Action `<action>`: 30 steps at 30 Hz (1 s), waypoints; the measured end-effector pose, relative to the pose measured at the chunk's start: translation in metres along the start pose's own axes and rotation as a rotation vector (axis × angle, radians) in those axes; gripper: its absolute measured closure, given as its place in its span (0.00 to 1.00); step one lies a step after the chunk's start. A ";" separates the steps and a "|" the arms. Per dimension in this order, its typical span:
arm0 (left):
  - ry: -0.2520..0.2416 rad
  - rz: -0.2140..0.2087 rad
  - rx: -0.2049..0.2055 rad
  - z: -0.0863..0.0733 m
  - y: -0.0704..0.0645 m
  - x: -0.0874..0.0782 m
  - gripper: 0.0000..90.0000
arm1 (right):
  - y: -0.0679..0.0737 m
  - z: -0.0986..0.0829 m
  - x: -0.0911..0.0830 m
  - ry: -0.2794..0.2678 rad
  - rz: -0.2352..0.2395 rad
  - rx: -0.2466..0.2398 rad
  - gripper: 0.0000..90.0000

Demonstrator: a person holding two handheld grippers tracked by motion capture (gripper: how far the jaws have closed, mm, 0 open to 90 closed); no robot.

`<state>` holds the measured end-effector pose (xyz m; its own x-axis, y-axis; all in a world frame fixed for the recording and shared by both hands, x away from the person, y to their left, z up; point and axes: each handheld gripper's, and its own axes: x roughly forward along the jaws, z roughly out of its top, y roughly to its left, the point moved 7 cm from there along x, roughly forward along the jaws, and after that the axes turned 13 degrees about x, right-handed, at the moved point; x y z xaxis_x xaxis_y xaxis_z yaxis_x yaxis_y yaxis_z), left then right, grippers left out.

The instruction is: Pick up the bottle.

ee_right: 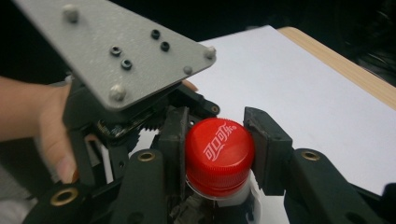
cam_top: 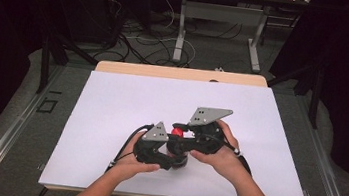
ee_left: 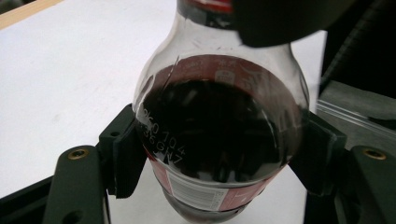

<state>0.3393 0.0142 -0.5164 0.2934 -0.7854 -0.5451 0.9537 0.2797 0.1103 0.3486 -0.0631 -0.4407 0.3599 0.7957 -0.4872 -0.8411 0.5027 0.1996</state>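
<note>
The red cap point(ee_right: 219, 151) carried white Chinese characters in flowing Coca-Cola style script, slanting across its top, with fine ribbing around its skirt. On the clear shoulder of the bottle point(ee_left: 219, 140) a white printed code ran sideways, partly readable as "60104" above a second line of letters that could not be made out surely; lower down sat a red label band with a white barcode panel, and faint red and white print curved around the far side of the glass-clear plastic. The bottle was a small, bulbous plastic one holding dark cola up to the shoulder, its neck empty and transparent. It stood upright near the front middle of the white-covered desk point(cam_top: 111, 100), between the person's two hands. The left claw point(ee_left: 219, 154) was closed around the bottle's body, its two black jaws pressed against opposite sides just above the label. The right claw point(ee_right: 215, 154) was closed on the cap, one jaw touching each side of it. In the high view the cap point(cam_top: 177, 131) showed as a red spot between the left claw point(cam_top: 175, 153) and the right claw point(cam_top: 183, 132), which sat close together.
</note>
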 end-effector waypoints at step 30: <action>0.076 0.076 -0.023 -0.001 0.003 0.000 0.34 | 0.000 0.000 -0.002 -0.028 -0.079 -0.020 0.68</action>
<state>0.3426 0.0154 -0.5171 0.3579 -0.7176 -0.5975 0.9269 0.3503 0.1346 0.3479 -0.0647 -0.4394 0.4361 0.7631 -0.4770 -0.8176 0.5574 0.1442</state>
